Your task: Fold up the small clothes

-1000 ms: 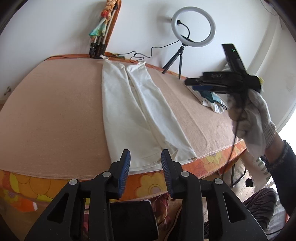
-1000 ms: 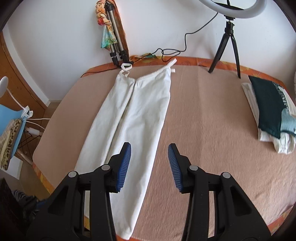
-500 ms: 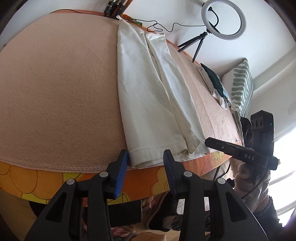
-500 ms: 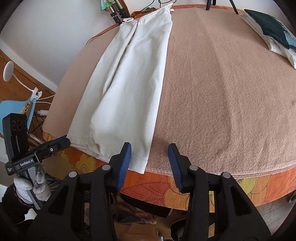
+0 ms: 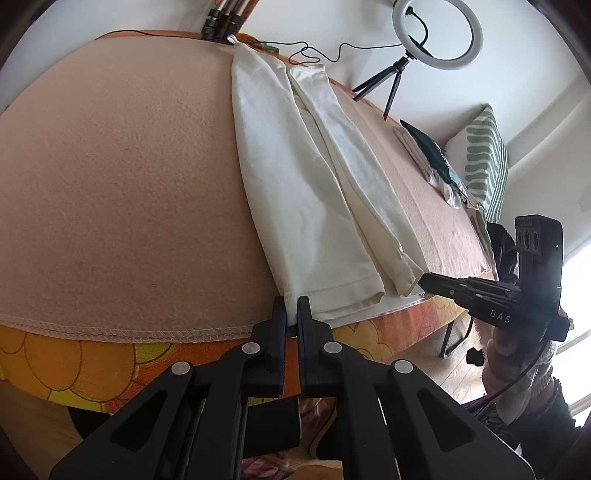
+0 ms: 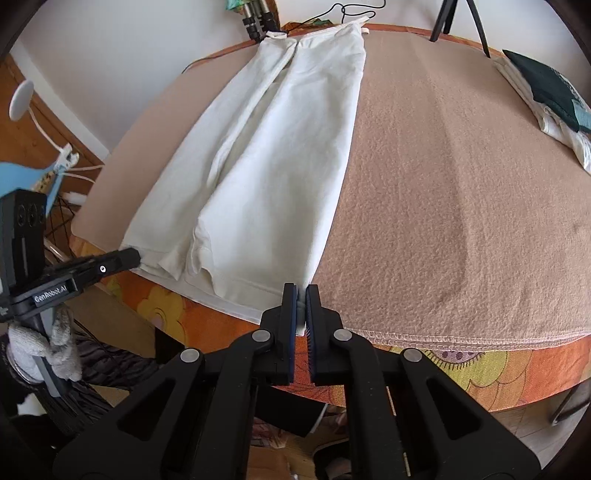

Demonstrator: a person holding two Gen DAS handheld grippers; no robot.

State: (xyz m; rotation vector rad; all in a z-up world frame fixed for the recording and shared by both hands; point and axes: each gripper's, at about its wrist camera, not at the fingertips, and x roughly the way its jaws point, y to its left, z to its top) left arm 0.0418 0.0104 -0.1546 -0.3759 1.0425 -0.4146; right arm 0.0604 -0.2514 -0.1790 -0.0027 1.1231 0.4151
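Note:
White trousers (image 5: 306,206) lie flat along a peach blanket (image 5: 110,184), waistband far, hems at the near bed edge. My left gripper (image 5: 291,301) has its jaws closing, and its pads pinch the left hem corner. In the right wrist view the same trousers (image 6: 269,158) reach the edge, where my right gripper (image 6: 301,290) is closing with its pads on the right hem corner. Each view shows the other tool at the opposite corner: the right gripper (image 5: 423,283), the left gripper (image 6: 135,256). Gloved hands hold both.
A folded pile with a dark green top (image 6: 550,85) lies at the blanket's right side. A ring light on a tripod (image 5: 436,33) and a striped pillow (image 5: 484,155) stand beyond. Folded tripod legs (image 5: 221,22) lean at the far wall. An orange flowered sheet (image 5: 110,354) hangs below the edge.
Both grippers came down to the near bed edge and shut on the trouser hem corners; earlier both stood open above the cloth.

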